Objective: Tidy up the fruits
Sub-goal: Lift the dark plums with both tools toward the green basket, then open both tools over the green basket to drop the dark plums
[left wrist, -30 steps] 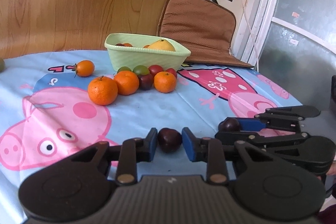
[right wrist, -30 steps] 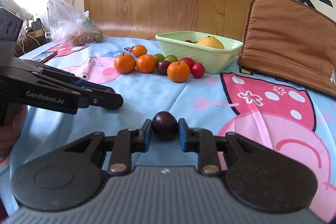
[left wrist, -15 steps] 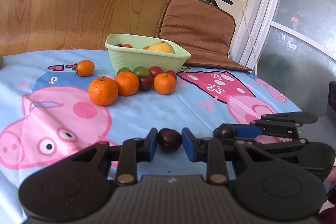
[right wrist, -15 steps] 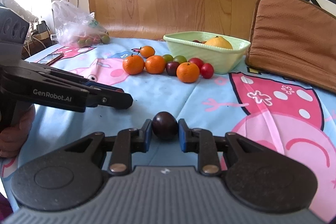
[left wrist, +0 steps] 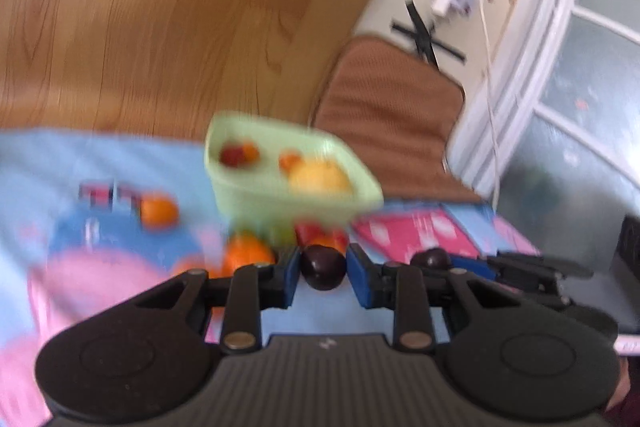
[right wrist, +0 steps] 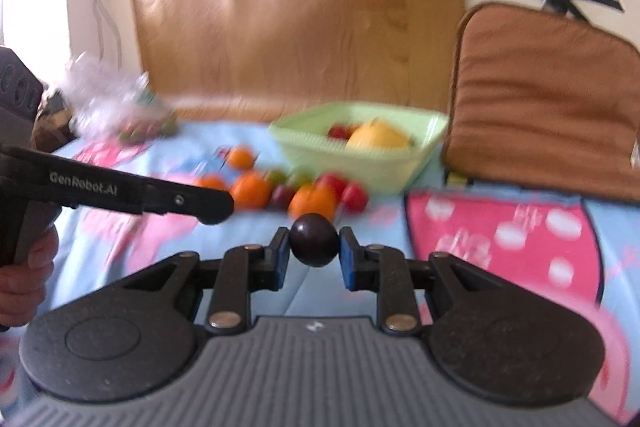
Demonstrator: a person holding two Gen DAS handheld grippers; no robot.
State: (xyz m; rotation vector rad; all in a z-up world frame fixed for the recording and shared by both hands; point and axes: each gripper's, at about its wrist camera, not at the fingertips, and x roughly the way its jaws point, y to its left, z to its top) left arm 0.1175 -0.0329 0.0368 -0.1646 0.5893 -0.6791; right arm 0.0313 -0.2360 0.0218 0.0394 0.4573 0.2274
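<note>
Left claw (left wrist: 323, 269) clenched on a dark purple, glossy, round plum (left wrist: 322, 267); right claw (right wrist: 313, 246) clamped on another dark plum (right wrist: 313, 239), both short of the green basket (right wrist: 372, 163).

Both cameras sit low behind their own fingers, looking forward and slightly down across the tablecloth (left wrist: 120, 167) toward the far wooden panel (right wrist: 300, 7). Each faces the green basket (left wrist: 288, 203) and brown cushion (right wrist: 540, 99); both share these, and each shows the other's gripper alongside.
</note>
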